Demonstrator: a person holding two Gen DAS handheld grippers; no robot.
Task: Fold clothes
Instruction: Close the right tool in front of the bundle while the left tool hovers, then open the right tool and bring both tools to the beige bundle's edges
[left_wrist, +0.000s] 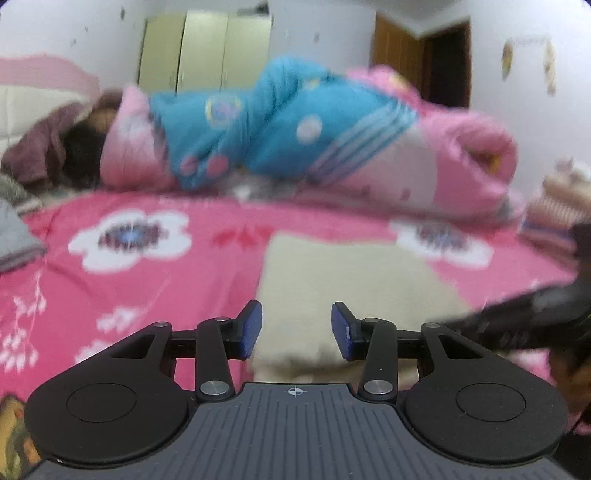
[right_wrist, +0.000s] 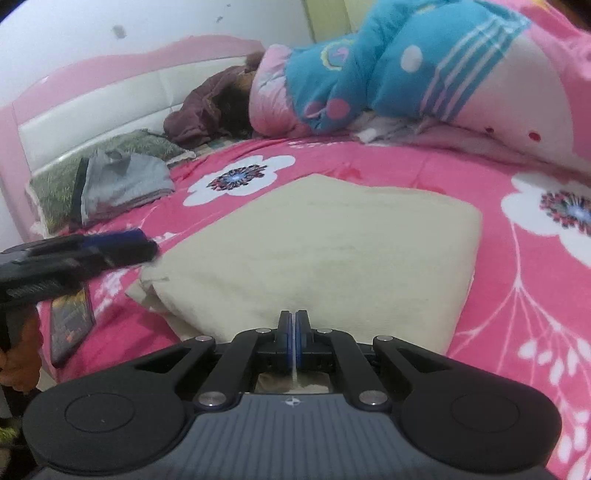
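Far left, on a pillow by the headboard: grey garment (right_wrist: 125, 181), soft knit, lying flat and apart from the work.

Left claw (left_wrist: 296, 330): blue pads spread apart, empty, held low over the near edge of the cream garment (right_wrist: 314, 251).

Cream garment: matte, thick, soft cloth, doubled into a rough rectangle with rounded fold lines, lying mid-bed on the pink floral bedspread (right_wrist: 517, 295).

Right claw (right_wrist: 294, 341): pads pressed together at the near hem; cloth between them not discernible.

Behind: puffy pink-and-blue quilt (right_wrist: 424, 66), bundled clear of the folding space.

L claw (left_wrist: 296, 329) agape over cream garment (left_wrist: 354, 280), pink bedspread (left_wrist: 147, 288).
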